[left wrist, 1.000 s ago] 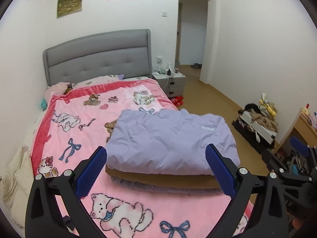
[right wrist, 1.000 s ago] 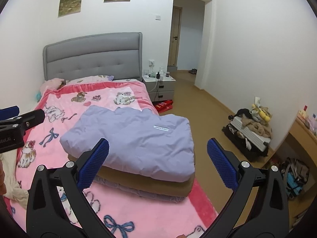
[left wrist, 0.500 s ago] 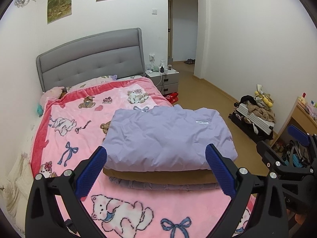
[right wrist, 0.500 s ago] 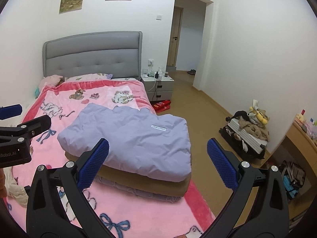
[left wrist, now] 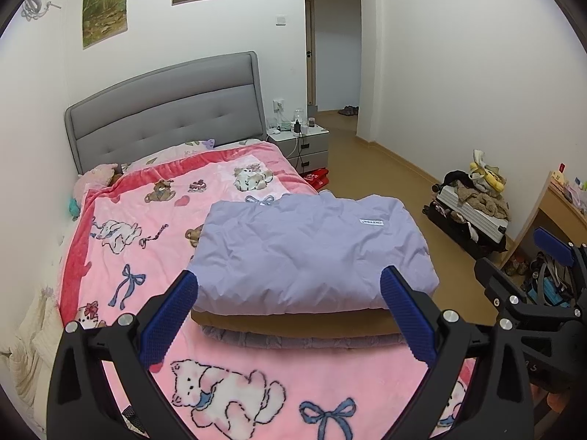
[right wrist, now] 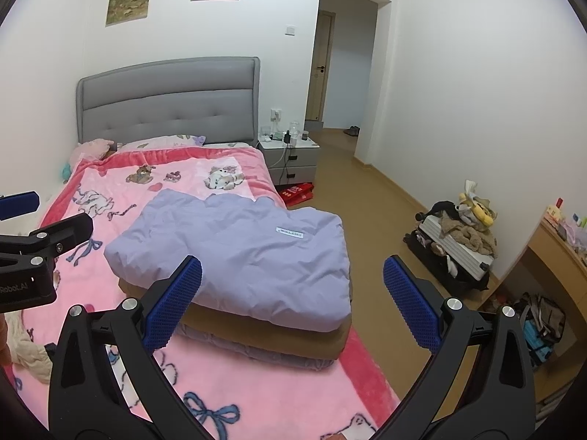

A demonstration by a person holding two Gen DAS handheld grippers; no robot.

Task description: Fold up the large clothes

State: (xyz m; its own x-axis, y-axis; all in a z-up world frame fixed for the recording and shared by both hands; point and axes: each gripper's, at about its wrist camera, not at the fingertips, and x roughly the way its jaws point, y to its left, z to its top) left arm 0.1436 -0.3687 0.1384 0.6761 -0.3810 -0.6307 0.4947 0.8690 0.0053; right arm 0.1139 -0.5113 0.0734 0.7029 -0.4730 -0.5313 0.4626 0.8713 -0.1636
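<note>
- Left wrist view: left gripper and right gripper both spread wide, empty.
- Risk: lilac jacket atop folded stack near bed edge; a nudge could topple it.

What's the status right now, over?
Left hand-held gripper open, empty; right hand-held gripper open, empty. Folded lilac padded jacket tops a brown and a grey folded garment on the pink blanket. Nothing in the way.
</note>
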